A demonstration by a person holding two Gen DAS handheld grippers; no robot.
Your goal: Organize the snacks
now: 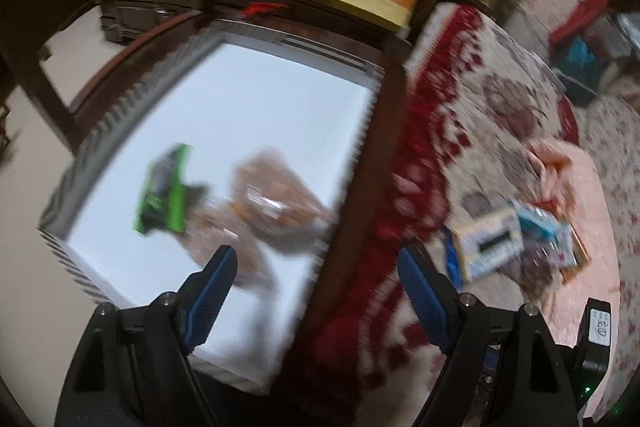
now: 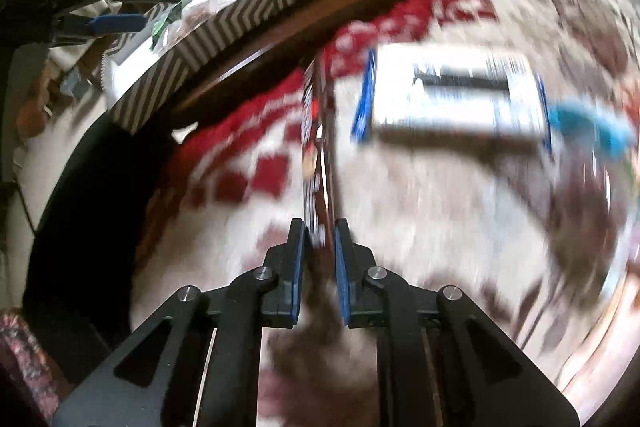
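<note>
- Two hand-held grippers are at work: the left hand-held gripper hangs spread and empty over the near edge of a white-lined box with grey-and-white chevron walls, and the right hand-held gripper is pressed together on a thin, dark, glossy snack packet held edge-on.
- Inside the box lie a green-and-black snack packet and clear bags of brown snacks, toward its near end; it looks like the collecting place.
- On the red-and-cream patterned cloth beside the box wait a white rectangular carton with blue edges and a blue-and-white packet touching it, seemingly unsorted.
- Pinching the packet by its lower end likely keeps it stiff and upright, so it can slide in narrow side first.
- Blur is heavy in both views, so the packet's print is unreadable.
- My guess is that the box's striped wall must be cleared next.
</note>
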